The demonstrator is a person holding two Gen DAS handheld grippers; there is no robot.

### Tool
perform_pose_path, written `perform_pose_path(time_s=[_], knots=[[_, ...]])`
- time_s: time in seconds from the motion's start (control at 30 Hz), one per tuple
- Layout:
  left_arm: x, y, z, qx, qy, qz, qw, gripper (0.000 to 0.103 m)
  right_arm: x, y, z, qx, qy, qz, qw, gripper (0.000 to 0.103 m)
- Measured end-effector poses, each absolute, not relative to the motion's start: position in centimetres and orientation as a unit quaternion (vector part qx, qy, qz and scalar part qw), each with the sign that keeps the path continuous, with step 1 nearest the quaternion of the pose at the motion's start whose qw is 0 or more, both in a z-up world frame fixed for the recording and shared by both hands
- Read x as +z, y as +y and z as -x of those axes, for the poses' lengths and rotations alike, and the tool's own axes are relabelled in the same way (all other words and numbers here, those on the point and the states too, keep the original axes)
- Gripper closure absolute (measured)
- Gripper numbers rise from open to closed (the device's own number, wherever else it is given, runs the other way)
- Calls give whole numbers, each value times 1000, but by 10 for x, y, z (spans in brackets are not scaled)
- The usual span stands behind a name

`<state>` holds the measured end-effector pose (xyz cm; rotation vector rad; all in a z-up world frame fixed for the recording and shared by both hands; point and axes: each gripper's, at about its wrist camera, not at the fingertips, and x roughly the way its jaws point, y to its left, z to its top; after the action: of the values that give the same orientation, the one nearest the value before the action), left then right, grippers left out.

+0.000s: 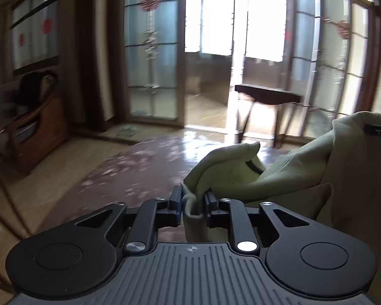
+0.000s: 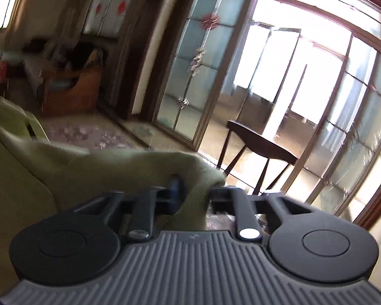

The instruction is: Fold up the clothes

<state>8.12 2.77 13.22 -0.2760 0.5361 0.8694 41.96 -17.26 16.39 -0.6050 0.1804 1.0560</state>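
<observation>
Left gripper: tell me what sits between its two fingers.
In the left wrist view, a fold of the green garment sits between the left gripper fingers.

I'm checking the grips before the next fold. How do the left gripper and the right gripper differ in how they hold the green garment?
The left gripper has its jaws close together around a thick fold of the green garment; the right gripper has its jaws wide apart, cloth draped loosely between them. The left view is sharp, the right view blurred. Both have the same garment between their jaws.
</observation>
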Motion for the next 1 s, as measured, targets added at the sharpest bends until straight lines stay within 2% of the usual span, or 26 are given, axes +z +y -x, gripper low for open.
perform_pose_path(time_s=[0.03, 0.1, 0.23, 0.3, 0.37, 0.43, 0.63, 0.73, 0.9, 0.93, 0.97, 1.0], knots=[[125, 41, -68, 433, 258, 152, 850, 74, 161, -158, -417, 479, 81, 300, 821, 17], [113, 64, -40, 468, 260, 187, 823, 75, 154, -143, -416, 464, 80, 312, 825, 16], [104, 82, 16, 509, 263, 195, 796, 74, 139, -162, -424, 470, 135, 275, 828, 16], [103, 78, 35, 507, 269, 194, 796, 64, 127, -189, -427, 477, 165, 249, 827, 16], [100, 65, 45, 495, 283, 187, 800, 37, 110, -229, -428, 482, 190, 227, 825, 16], [97, 44, 47, 474, 302, 176, 808, 34, 93, -274, -426, 484, 208, 209, 824, 16], [69, -33, 6, 354, 382, 201, 830, 23, 37, -397, -413, 487, 303, 153, 805, 16], [56, -80, -35, 279, 418, 208, 839, 14, 17, -426, -404, 494, 328, 136, 794, 16], [42, -152, -93, 183, 455, 195, 850, 13, -13, -434, -395, 511, 369, 90, 771, 16], [42, -162, -101, 171, 459, 189, 851, 13, -17, -434, -392, 515, 370, 84, 769, 18], [41, -171, -104, 164, 463, 184, 851, 13, -22, -433, -390, 519, 371, 78, 766, 35], [39, -176, -106, 162, 466, 181, 851, 13, -23, -427, -389, 519, 370, 81, 767, 45]])
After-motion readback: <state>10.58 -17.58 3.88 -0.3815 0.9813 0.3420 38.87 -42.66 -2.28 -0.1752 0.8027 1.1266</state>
